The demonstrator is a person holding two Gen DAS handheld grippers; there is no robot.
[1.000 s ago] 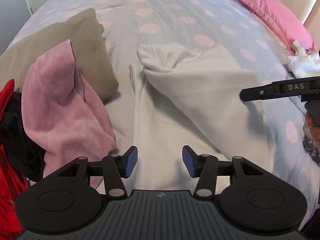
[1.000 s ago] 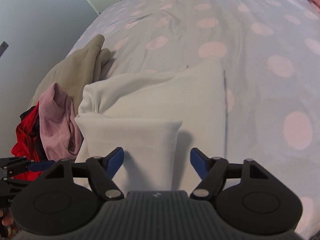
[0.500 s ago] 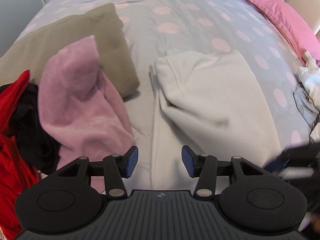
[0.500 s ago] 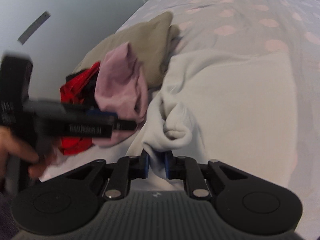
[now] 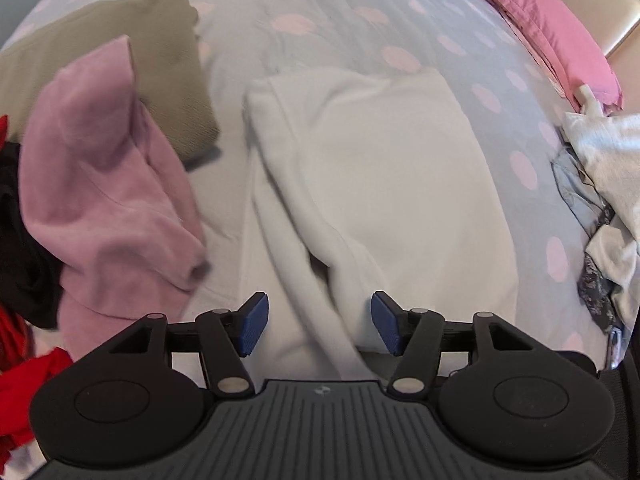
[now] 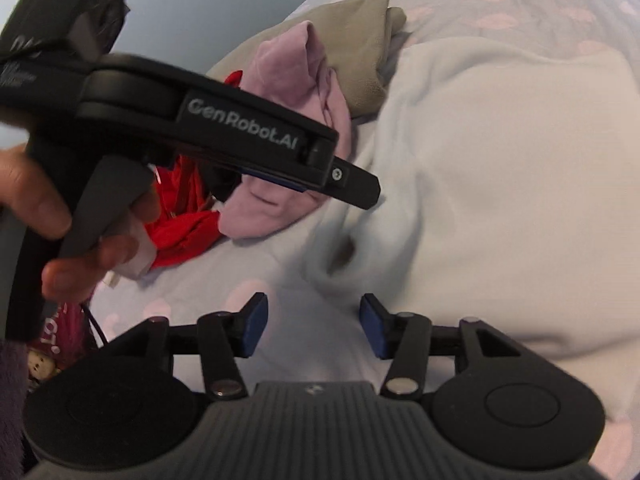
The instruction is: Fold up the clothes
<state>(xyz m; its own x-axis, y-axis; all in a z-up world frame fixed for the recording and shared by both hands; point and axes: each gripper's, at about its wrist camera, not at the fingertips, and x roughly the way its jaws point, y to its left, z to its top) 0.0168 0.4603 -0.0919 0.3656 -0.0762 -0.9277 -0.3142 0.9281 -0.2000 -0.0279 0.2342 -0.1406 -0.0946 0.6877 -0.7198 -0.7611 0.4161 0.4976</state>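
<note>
While the white garment [image 5: 372,184] lies half-folded at the bed's centre, we list it as unfinished: one layer turned over, its near sleeve loose at 6 o'clock. Left gripper [image 5: 318,330] and right gripper [image 6: 312,330]: jaws opening, pads pressing nothing. At 9 o'clock wait the pink top [image 5: 108,184] and tan piece [image 5: 120,40] (unfolded). Only the right view shows the hand [image 6: 60,236]; only the left, the pink pillow [image 5: 548,28].

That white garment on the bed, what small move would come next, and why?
Probably bring the left gripper down onto the loose strip of the white garment below its opening jaws and pinch it: that strip still trails unfolded, and the right gripper, jaws opening, holds nothing.
</note>
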